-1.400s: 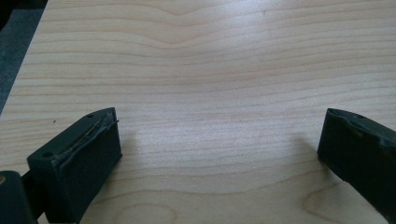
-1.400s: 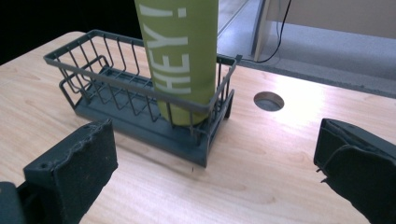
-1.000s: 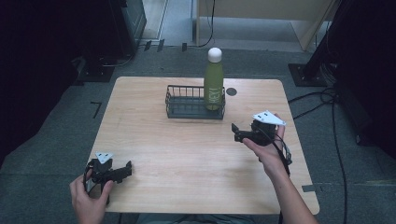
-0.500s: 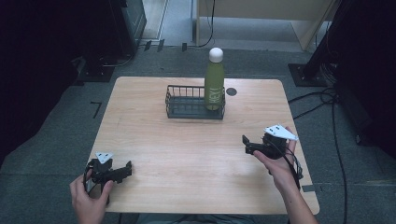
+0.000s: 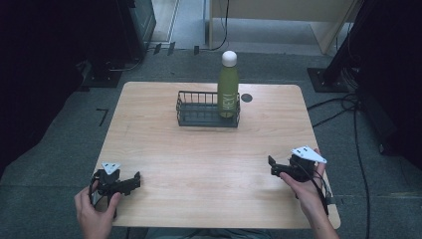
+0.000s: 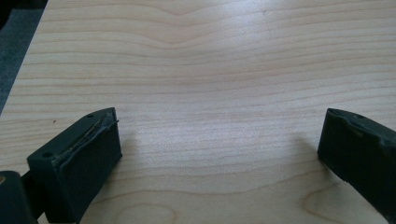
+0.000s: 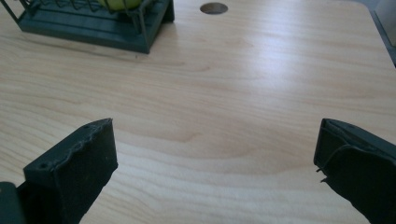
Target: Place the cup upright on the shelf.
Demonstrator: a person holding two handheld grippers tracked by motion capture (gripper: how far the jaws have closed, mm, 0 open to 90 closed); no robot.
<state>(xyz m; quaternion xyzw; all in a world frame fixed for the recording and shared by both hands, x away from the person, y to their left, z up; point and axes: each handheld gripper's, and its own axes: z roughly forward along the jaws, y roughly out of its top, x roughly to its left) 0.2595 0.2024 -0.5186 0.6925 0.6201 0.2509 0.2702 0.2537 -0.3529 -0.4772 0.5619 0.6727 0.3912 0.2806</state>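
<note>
Standing upright in the wire basket (image 5: pixel 199 115), the green white-capped bottle (image 5: pixel 227 87) is facing you; you're holding both tongs, left (image 5: pixel 133 180) and right (image 5: pixel 271 166), spread apart over the bench (image 5: pixel 209 164).

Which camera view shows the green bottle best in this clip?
The high view: the green bottle stands whole and upright at the right end of the wire basket, white cap and lettering visible. The right gripper view catches just a sliver of its base behind the basket wires. The left gripper view faces bare tabletop.

Light wooden table (image 5: pixel 209 169), dark wire basket (image 5: pixel 199 115) at far edge
</note>
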